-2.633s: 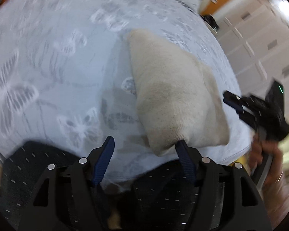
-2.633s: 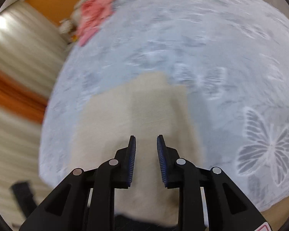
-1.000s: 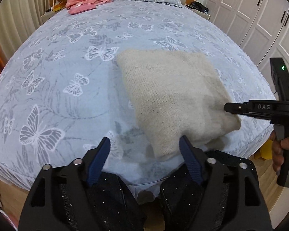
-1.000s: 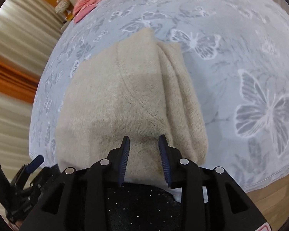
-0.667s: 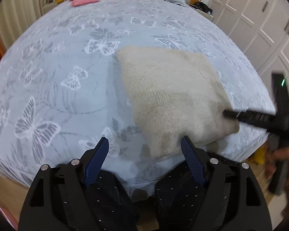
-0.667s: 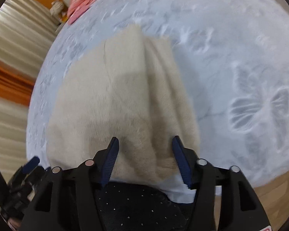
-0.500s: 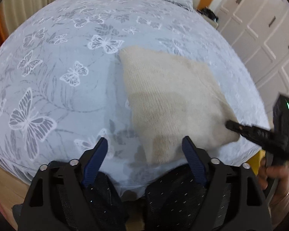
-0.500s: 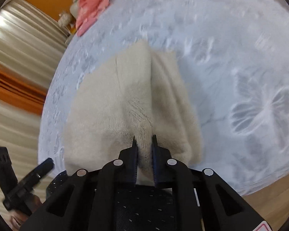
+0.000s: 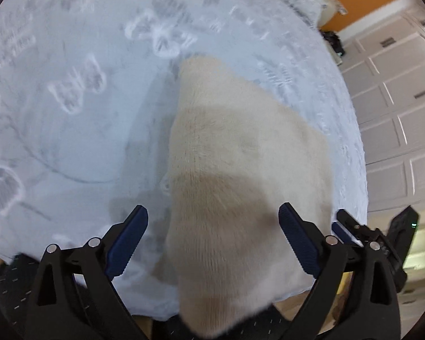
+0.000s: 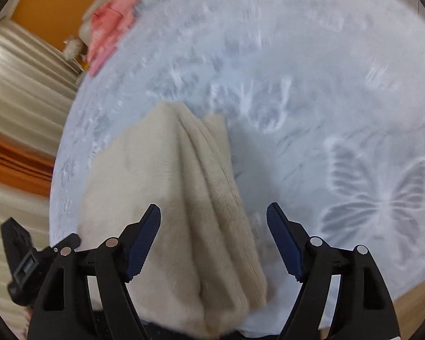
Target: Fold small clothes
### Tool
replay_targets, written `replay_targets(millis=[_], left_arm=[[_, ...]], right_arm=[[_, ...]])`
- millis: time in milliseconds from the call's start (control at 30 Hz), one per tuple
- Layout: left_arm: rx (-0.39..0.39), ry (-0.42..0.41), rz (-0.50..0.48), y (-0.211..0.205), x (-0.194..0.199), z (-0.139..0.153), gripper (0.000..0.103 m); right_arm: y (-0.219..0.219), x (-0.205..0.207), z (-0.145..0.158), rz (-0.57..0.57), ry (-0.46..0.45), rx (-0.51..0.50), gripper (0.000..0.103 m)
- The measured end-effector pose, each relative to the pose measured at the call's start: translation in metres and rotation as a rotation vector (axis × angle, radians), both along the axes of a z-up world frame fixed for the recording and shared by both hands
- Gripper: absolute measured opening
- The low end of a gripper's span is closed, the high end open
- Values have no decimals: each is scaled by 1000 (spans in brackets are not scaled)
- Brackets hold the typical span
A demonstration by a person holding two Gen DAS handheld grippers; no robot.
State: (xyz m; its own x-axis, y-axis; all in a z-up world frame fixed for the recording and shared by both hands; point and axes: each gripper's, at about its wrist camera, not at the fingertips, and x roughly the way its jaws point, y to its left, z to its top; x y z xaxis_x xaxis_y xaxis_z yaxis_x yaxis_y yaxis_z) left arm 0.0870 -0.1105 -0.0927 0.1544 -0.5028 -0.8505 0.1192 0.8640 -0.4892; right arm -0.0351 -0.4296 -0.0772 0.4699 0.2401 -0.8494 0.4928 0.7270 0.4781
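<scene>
A folded beige knit garment lies on the near edge of a bed with a pale blue butterfly cover. My left gripper is open, its fingers straddling the garment's near end just above it. My right gripper is open too, over the garment's stacked folded edge. The right gripper shows at the right of the left wrist view. The left gripper shows at the lower left of the right wrist view.
White wardrobe doors stand right of the bed. A pink garment lies by the pillows at the far end. Striped curtains hang on the left. The bed's front edge and wood floor are just below.
My right gripper was shut on the garment's edge half a second ago and has opened wide. My left gripper has moved right, over the garment's near end. Both views are blurred by motion.
</scene>
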Motion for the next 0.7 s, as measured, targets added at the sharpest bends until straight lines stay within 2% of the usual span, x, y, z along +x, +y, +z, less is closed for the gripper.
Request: replay_targets(millis=[67,100,167,200,233,267,333,400,567,700], left_arm=[[-21,68,30,-1,8,-18,93],[-49,104,43,-1,10,-27,94],[-95,167,69,0,12,-40,95],[-135,206,86,2,13,-46,93],[-184,239,100,3,13,-50,87],[-216,251,100,2,13,-50,73],[-185,198,67,-1,12,-35,60],[-161,136,15,-5,9,-16,49],[-137,-34,-67,-3,-7,56,47],[-141,-137,-112,9,-19,106,47]], right_arm=[[1,12,-25,0,30,113,76],[4,15,-34,-9,15,167,79],[9,16,-45,-29,8,202,80],[10,16,-47,-39,8,210,73],[11,16,-47,-45,-1,219,55],[12,17,-43,-42,-14,231,50],[16,16,-30,-41,-28,203,36],[21,12,-9,-40,-61,179,33],[34,-7,54,-27,-162,113,33],[45,-20,99,-19,-250,82,33]])
